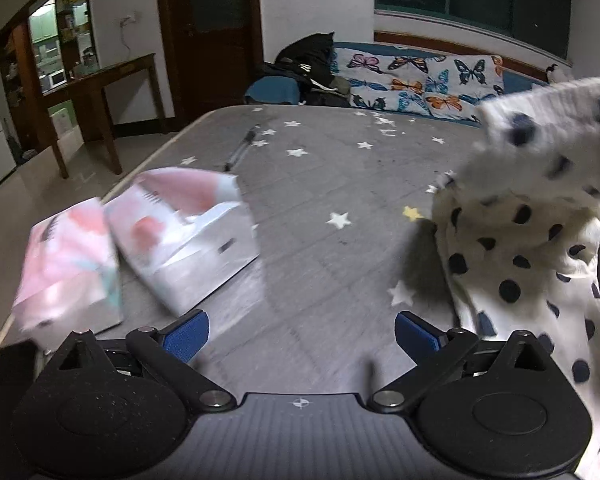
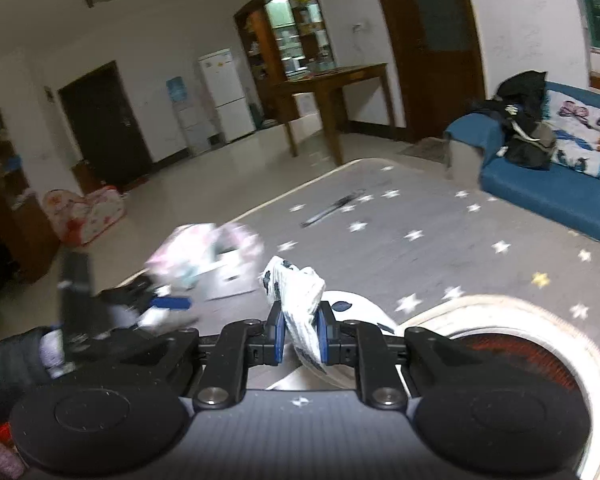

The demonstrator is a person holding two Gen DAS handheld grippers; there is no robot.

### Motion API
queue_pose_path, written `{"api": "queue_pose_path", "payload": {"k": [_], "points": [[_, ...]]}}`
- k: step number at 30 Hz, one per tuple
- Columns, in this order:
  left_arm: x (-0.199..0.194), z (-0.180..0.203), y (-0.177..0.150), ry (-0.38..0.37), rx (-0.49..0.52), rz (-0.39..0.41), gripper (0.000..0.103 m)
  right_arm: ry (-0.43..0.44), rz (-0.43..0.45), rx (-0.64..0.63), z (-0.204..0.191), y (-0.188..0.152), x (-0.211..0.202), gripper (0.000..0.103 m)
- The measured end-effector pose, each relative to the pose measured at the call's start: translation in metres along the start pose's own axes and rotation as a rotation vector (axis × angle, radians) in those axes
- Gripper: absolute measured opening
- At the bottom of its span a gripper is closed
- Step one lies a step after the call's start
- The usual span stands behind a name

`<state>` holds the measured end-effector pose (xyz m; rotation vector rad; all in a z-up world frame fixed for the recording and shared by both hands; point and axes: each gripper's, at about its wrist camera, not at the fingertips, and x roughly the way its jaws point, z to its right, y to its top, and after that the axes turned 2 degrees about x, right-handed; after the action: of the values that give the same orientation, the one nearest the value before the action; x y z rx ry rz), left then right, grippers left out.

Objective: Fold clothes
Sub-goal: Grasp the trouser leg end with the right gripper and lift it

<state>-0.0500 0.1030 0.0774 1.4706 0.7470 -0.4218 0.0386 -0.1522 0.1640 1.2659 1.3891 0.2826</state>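
A white garment with dark polka dots (image 1: 532,248) hangs in the air at the right of the left wrist view, above the grey star-patterned surface (image 1: 320,184). My right gripper (image 2: 302,330) is shut on a bunched edge of this garment (image 2: 296,292), which pokes up between the blue pads. My left gripper (image 1: 302,330) is open and empty, low over the surface, left of the hanging garment. The left gripper also shows blurred at the left of the right wrist view (image 2: 168,303).
Two pink and white folded items (image 1: 140,236) lie at the surface's left edge. A thin dark rod (image 1: 240,148) lies further back. A round white basket with a red inside (image 2: 520,356) sits at right. A blue sofa with a butterfly blanket (image 1: 420,76) stands behind.
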Motion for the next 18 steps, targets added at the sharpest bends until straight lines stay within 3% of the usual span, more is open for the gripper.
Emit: {"api": "queue_pose_path", "payload": {"k": [10,18], "points": [[-0.026,-0.019,-0.019,0.022,-0.038,0.024,0.101,0.138,-0.087,-0.165,-0.078,-0.065,-0.035,0.015],[-0.040,-0.015,-0.022,0.006,-0.037,0.053,0.101,0.126,-0.163,-0.367,-0.105,-0.124,-0.033,0.016]]}}
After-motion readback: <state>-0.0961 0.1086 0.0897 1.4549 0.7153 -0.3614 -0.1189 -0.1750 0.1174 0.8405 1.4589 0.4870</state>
